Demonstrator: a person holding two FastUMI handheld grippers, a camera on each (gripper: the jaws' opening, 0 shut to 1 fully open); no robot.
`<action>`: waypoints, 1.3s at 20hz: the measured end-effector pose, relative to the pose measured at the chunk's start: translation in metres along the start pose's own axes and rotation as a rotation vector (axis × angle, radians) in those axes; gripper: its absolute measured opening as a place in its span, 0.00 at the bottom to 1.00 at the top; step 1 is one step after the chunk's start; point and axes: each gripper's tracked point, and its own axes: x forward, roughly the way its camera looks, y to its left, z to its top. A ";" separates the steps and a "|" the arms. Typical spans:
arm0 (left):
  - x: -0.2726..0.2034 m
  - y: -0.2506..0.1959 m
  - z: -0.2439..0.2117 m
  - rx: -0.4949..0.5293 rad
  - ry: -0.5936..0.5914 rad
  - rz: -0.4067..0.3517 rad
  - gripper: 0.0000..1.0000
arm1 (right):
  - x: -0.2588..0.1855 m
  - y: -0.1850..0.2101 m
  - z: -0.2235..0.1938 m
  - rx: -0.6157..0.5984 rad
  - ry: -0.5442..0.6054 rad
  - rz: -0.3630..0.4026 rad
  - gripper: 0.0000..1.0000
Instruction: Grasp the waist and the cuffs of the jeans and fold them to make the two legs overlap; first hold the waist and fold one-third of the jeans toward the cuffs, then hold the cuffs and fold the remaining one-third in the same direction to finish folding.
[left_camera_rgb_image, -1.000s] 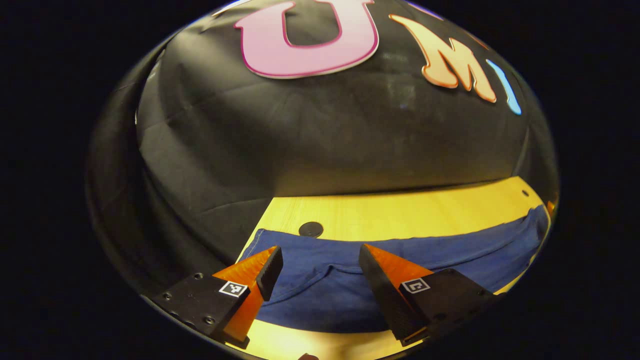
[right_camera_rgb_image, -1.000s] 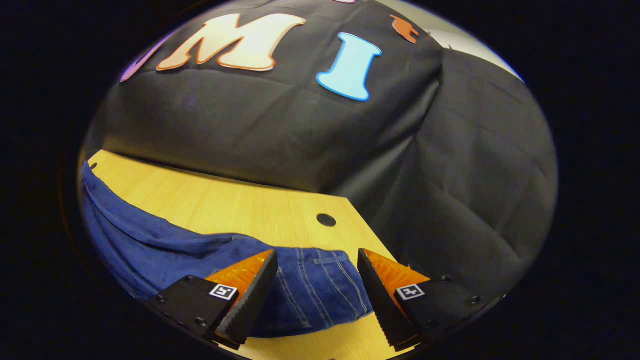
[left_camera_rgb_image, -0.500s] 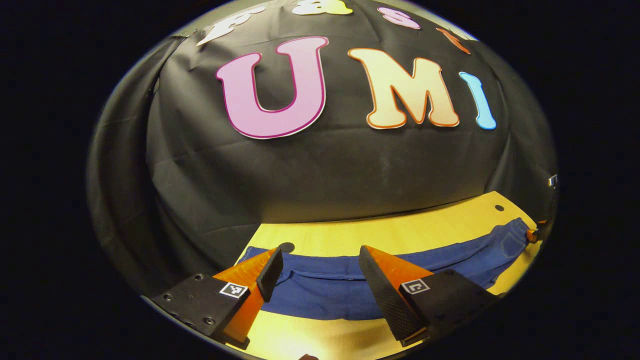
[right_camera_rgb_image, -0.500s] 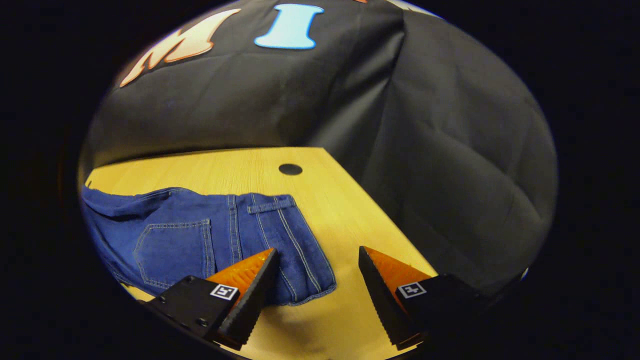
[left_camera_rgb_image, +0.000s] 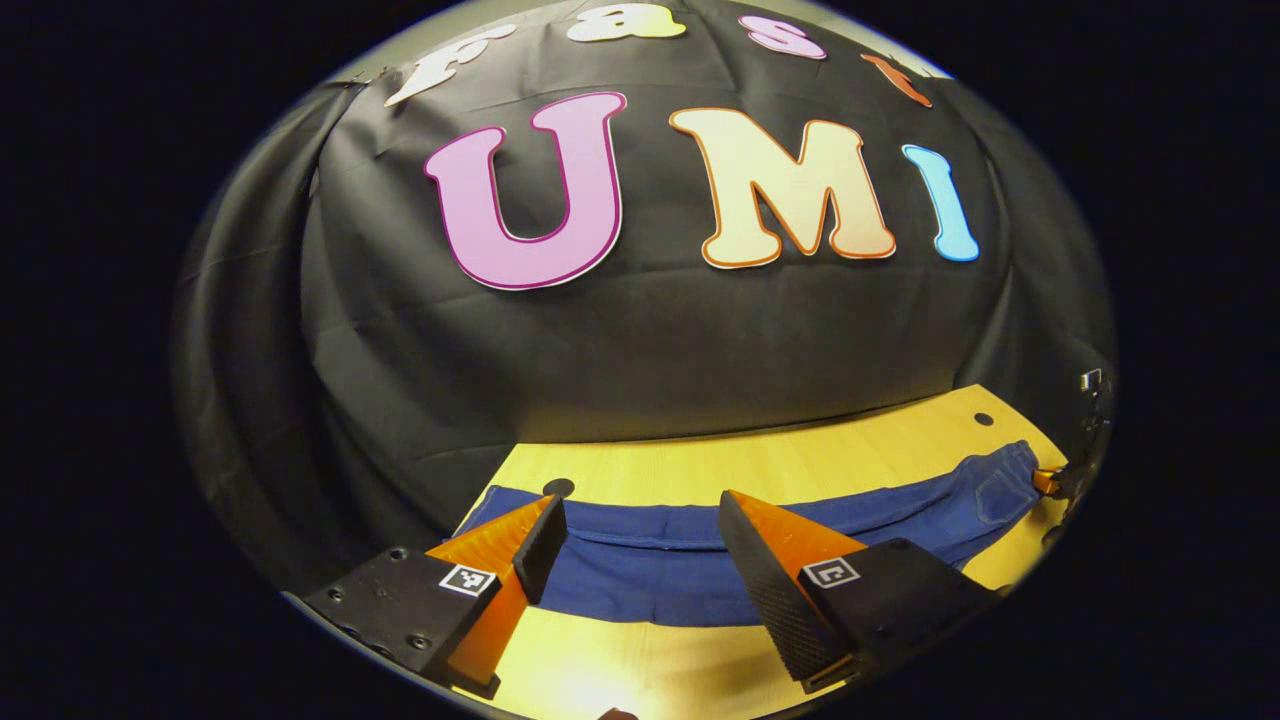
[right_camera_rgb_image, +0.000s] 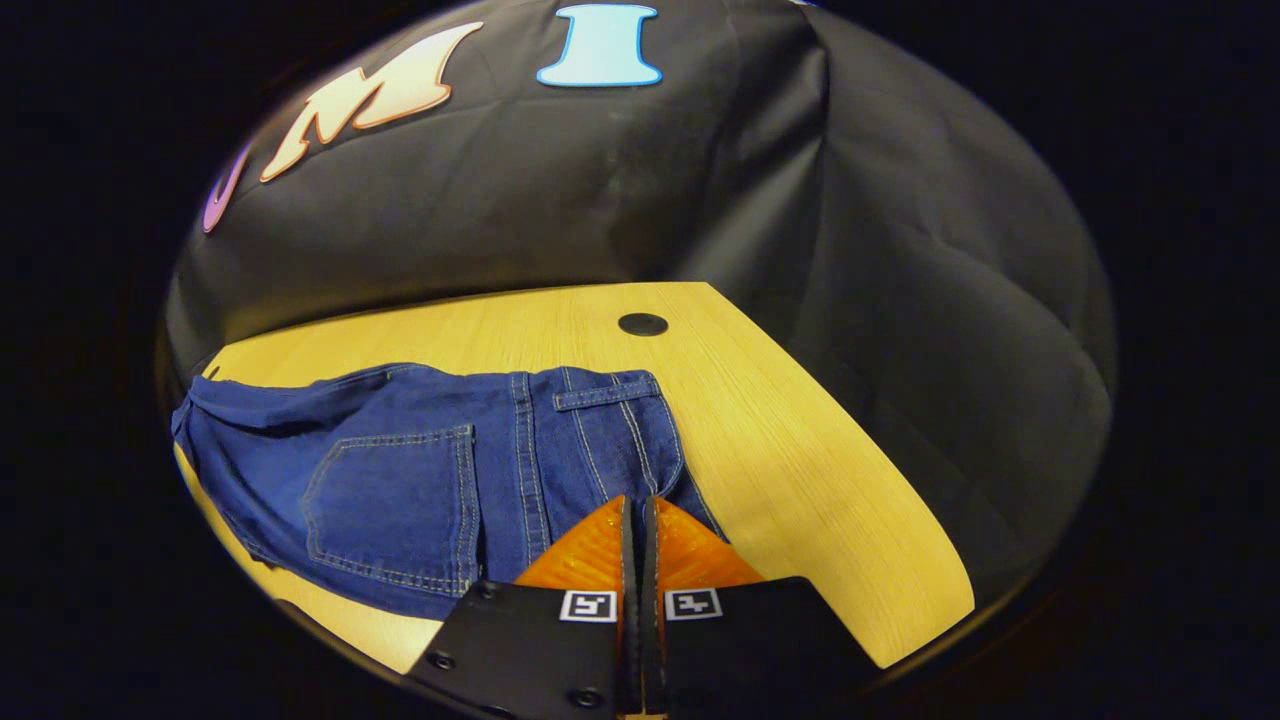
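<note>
Blue jeans lying flat on a wooden table, two handheld grippers working at opposite ends.

The jeans (right_camera_rgb_image: 420, 470) are lying stretched across the yellow table (right_camera_rgb_image: 800, 440), legs seemingly already overlapped, with no thirds fold visible yet. In the right gripper view the waist, with back pocket and belt loop, is sitting at ten o'clock from the right gripper (right_camera_rgb_image: 636, 525), whose fingers are pressed together at the waistband's near corner; whether denim is pinched between them is unclear. In the left gripper view the left gripper (left_camera_rgb_image: 640, 535) is hovering wide apart over the cuff end. Judged step: gripping the waist. The next move calls for carrying the waist toward the cuffs.
</note>
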 end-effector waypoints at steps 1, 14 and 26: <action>0.001 0.004 -0.001 -0.009 -0.005 0.003 0.95 | -0.004 0.000 0.010 0.034 -0.022 -0.002 0.04; 0.007 0.090 -0.012 -0.014 0.000 -0.017 0.95 | -0.101 0.156 0.160 -0.012 -0.347 0.131 0.03; -0.003 0.180 -0.054 -0.068 0.052 0.027 0.95 | -0.160 0.377 0.179 -0.048 -0.431 0.408 0.02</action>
